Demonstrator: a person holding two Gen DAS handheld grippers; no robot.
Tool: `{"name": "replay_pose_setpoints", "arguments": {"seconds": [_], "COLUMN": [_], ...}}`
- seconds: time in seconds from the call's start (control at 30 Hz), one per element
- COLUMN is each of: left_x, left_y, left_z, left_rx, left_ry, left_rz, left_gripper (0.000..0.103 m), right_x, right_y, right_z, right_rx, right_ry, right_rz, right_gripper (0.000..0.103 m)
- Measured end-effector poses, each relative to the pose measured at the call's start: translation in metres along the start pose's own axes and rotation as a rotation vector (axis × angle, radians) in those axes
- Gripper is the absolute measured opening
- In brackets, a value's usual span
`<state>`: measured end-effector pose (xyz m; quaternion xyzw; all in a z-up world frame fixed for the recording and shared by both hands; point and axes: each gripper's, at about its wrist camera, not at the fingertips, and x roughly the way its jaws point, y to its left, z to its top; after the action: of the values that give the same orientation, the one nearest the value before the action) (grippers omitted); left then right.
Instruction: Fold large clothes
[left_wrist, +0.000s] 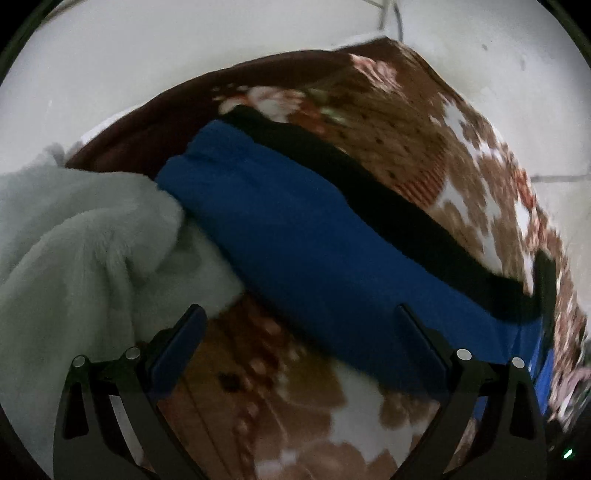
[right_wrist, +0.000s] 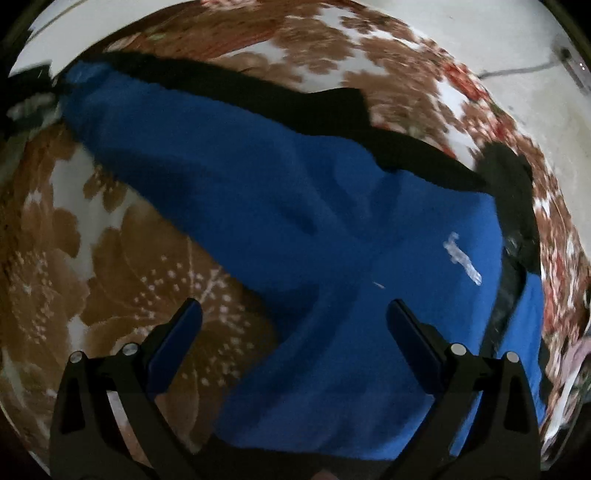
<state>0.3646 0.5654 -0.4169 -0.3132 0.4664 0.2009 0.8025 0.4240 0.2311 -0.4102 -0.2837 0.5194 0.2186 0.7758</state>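
The blue garment lies spread on a brown and white flowered blanket, its fleecy cloth rumpled into soft ridges, with one long part running up and to the left toward a narrow end near the top left of the right wrist view. A small white mark shows on the blue cloth toward the right side. Along the far edge of the blue cloth runs a black band of fabric — whether it is part of the same garment or a separate piece under it cannot be told. In the left wrist view the blue garment crosses the frame as a slanting strip, the black band again on its far side, and the blanket shows both beyond it and in front of it. At the left of that view a pale grey-green fluffy cloth is heaped up, touching the blue garment's upper left end. The left gripper hangs over the near edge of the blue strip with its jaws wide apart and nothing between them. The right gripper is likewise spread wide, empty, above the blue cloth where it meets the blanket. Beyond the blanket lies a pale floor — a thin cable crosses it at the upper right of the right wrist view.
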Motion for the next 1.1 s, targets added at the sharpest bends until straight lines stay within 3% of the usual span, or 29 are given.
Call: {"name": "replay_pose_setpoints", "arguments": {"seconds": [0.13,0.37,0.47,0.5,0.57,0.7,0.73,0.77,0.8,0.9,1.03,1.1], "left_x": [0.011,0.031,0.028,0.025,0.019,0.028,0.037,0.043,0.05,0.038,-0.001,-0.019], "left_y": [0.018,0.033,0.033,0.032,0.025,0.018,0.021,0.023,0.026,0.019,-0.017,-0.04], "left_z": [0.018,0.044,0.052,0.054,0.059,0.064,0.065,0.064,0.065,0.069,0.075,0.077], "left_rx": [-0.072,-0.182,-0.223,-0.224,-0.194,-0.155,-0.162,-0.166,-0.166,-0.139,0.001,0.077], "left_ry": [-0.03,-0.057,-0.071,-0.08,-0.098,-0.085,-0.064,-0.048,-0.026,-0.029,-0.084,-0.107], "left_rz": [-0.09,-0.134,-0.193,-0.213,-0.235,-0.214,-0.201,-0.185,-0.143,-0.142,-0.173,-0.19], "left_gripper": [0.098,0.098,0.096,0.094,0.079,0.078,0.071,0.035,0.015,0.008,0.006,0.006], "right_x": [0.016,0.03,0.032,0.032,0.031,0.033,0.033,0.034,0.034,0.035,0.034,0.041], "right_y": [0.011,0.01,0.012,0.014,0.017,0.026,0.028,0.031,0.032,0.037,0.046,0.051], "right_z": [-0.002,-0.009,-0.01,-0.009,-0.008,-0.004,-0.004,-0.003,-0.003,-0.003,-0.007,-0.009], "right_rx": [-0.045,-0.073,-0.083,-0.087,-0.096,-0.104,-0.104,-0.104,-0.103,-0.093,-0.135,-0.158], "right_ry": [0.0,-0.001,-0.004,-0.008,-0.02,-0.033,-0.036,-0.036,-0.034,-0.023,-0.004,0.004], "right_rz": [-0.023,-0.043,-0.041,-0.041,-0.038,-0.017,-0.013,-0.014,-0.011,0.017,0.107,0.102], "right_gripper": [0.098,0.098,0.098,0.098,0.098,0.098,0.098,0.098,0.098,0.098,0.098,0.098]}}
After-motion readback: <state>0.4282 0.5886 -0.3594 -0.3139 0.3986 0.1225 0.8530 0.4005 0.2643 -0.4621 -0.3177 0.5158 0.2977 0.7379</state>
